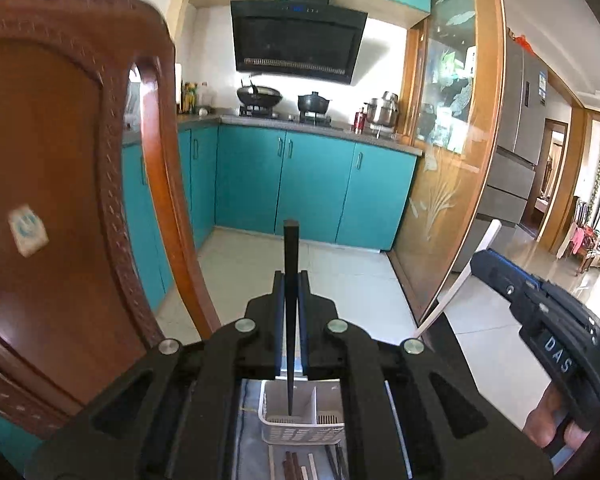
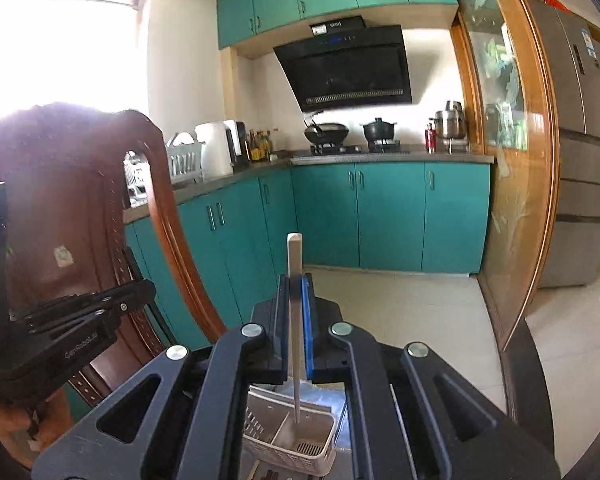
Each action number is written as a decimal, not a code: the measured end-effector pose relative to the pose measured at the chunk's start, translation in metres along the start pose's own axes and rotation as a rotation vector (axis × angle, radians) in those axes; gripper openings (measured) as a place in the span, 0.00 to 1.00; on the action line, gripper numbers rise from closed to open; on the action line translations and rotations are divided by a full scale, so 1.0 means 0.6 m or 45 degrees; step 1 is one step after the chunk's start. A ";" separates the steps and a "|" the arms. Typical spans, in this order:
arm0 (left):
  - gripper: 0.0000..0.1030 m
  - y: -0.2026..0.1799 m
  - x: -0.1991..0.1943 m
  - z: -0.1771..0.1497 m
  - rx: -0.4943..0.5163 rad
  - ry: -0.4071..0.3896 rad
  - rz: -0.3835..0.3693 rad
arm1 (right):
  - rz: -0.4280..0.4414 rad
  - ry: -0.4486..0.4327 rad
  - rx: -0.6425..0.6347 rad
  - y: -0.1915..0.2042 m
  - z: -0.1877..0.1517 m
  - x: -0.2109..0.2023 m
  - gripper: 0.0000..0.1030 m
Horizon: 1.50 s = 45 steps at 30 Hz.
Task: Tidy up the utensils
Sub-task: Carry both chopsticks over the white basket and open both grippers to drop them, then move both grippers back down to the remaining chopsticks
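**Chopsticks poised over the caddy**

Chopstick work, left wrist view first: your left gripper [image 1: 291,280] is clamping a black chopstick [image 1: 291,320] upright between its fingers, the thick end sticking up past the fingertips and the thin tip pointing down into the left compartment of the white slotted caddy [image 1: 300,434]. More chopsticks [image 1: 300,466] are lying on the desk just in front of the caddy. At the right edge of this view your right gripper [image 1: 496,276] is showing, with a pale stick angled beneath it.

Right wrist view: your right gripper [image 2: 296,304] is gripping a cream chopstick [image 2: 295,320] upright, its tip reaching down into the caddy's [image 2: 288,452] right compartment. Your left gripper [image 2: 112,304] is hanging at the left edge, in front of a wooden chair [image 2: 80,200].
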<state>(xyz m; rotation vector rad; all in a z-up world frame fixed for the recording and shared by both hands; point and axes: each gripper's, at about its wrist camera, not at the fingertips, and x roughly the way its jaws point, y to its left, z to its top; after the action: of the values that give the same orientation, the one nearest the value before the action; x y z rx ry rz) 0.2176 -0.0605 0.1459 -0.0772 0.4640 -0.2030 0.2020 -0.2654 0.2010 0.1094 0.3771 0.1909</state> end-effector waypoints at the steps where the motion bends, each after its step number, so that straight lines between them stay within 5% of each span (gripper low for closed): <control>1: 0.07 0.001 0.017 -0.007 -0.003 0.018 0.005 | 0.000 0.014 0.008 -0.002 -0.009 0.010 0.06; 19: 0.07 0.042 0.105 -0.066 -0.087 0.115 -0.011 | -0.007 0.194 0.109 -0.047 -0.146 0.091 0.06; 22: 0.07 0.041 0.117 -0.095 -0.073 0.156 -0.005 | -0.020 0.196 0.111 -0.049 -0.158 0.077 0.08; 28: 0.08 0.049 0.104 -0.136 -0.062 0.173 0.019 | -0.037 0.129 0.156 -0.071 -0.188 0.000 0.31; 33: 0.17 0.058 0.032 -0.187 -0.026 0.111 0.027 | -0.025 0.000 0.206 -0.083 -0.267 -0.091 0.32; 35: 0.21 0.062 0.013 -0.217 -0.024 0.119 0.032 | -0.009 0.134 0.209 -0.082 -0.317 -0.071 0.32; 38: 0.21 0.066 0.023 -0.272 -0.027 0.232 0.032 | -0.058 0.567 0.157 -0.067 -0.417 0.025 0.31; 40: 0.21 0.068 0.041 -0.313 -0.030 0.329 0.030 | -0.061 0.753 0.169 -0.060 -0.476 0.075 0.31; 45: 0.21 0.080 0.079 -0.399 -0.062 0.535 0.042 | -0.137 0.858 0.189 -0.049 -0.523 0.129 0.30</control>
<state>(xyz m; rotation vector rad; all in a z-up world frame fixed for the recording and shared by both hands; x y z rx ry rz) 0.1592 -0.0301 -0.0939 -0.0742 0.8884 -0.1752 0.1599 -0.2560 -0.1205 0.1695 1.0674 0.0881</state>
